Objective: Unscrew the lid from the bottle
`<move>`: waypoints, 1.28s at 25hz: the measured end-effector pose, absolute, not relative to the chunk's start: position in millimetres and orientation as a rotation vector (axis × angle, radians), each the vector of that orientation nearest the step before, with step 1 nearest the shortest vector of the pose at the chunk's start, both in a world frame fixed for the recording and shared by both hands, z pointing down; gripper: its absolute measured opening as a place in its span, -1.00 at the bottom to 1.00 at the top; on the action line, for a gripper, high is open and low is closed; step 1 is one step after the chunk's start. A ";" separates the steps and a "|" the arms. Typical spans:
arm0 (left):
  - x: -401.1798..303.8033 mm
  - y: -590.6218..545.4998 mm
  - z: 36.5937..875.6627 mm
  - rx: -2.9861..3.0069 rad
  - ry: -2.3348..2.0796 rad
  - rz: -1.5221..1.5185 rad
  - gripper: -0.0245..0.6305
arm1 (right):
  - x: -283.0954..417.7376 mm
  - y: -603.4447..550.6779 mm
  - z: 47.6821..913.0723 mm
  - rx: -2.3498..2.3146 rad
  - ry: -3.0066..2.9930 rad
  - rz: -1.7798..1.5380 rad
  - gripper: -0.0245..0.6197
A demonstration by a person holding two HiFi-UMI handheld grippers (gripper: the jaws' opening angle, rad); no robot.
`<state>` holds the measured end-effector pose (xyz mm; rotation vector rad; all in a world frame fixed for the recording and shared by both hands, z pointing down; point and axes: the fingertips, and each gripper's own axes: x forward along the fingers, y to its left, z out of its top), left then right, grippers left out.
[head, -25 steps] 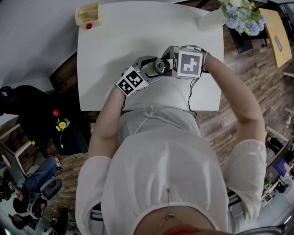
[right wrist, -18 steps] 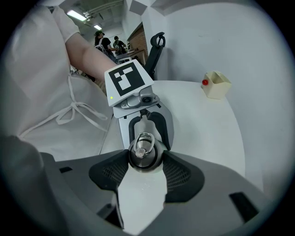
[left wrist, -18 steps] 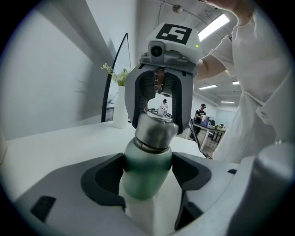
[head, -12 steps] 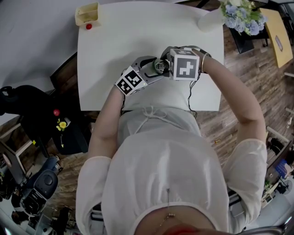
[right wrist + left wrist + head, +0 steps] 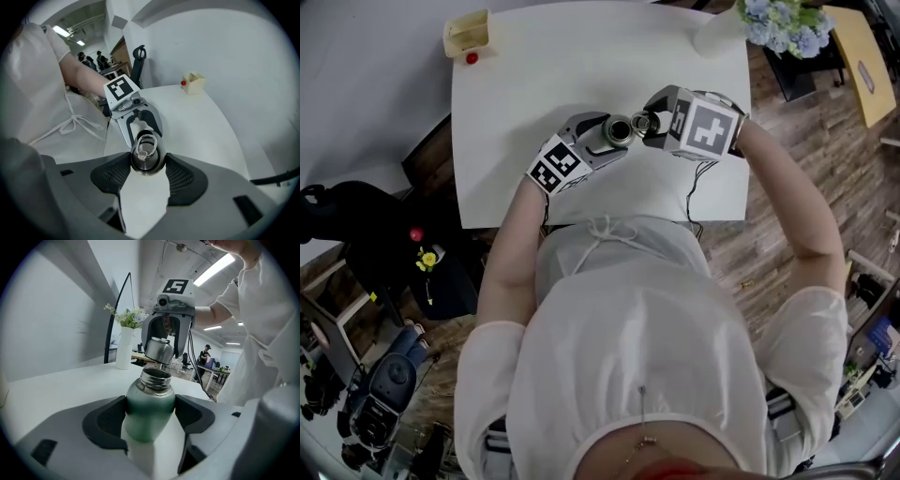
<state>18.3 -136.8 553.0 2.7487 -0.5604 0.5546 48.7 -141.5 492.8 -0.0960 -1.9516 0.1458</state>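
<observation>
White table (image 5: 581, 75) beneath a person's two hand-held grippers, and the job has just turned. A second ago the right gripper (image 5: 649, 120) sat directly over the bottle (image 5: 150, 404), cap in place. It has since lifted and drawn off to the right of the bottle, leaving the neck open and its threads bare. The left gripper (image 5: 609, 133) has not budged: it is clamped on the green steel bottle, pads pressed against its shoulder from both sides, holding it upright. The right gripper is closed on the steel lid (image 5: 147, 157), gripped at its sides with the ring loop on top facing that gripper's camera. The lid hangs just above and beyond the bottle mouth, clear of it. Judged from this, the lid is fully unscrewed and free, so the task looks as good as done; what may remain is only to set the lid down beside the bottle. Well beyond the bottle and to its left lies a small red ball (image 5: 472, 58).
</observation>
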 end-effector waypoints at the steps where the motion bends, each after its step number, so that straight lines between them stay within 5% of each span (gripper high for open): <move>1: 18.4 -136.3 552.9 2.748 -0.559 0.559 0.12 | 54.2 -143.0 496.6 -0.065 -1.956 0.169 -0.16; 16: 19.7 -137.1 550.7 2.750 -0.618 0.517 0.12 | 90.0 -135.6 606.2 0.143 -1.945 0.384 -0.16; 32: 24.1 -136.1 547.4 2.738 -0.657 0.480 0.12 | 96.7 -141.8 618.9 0.346 -2.036 0.538 -0.05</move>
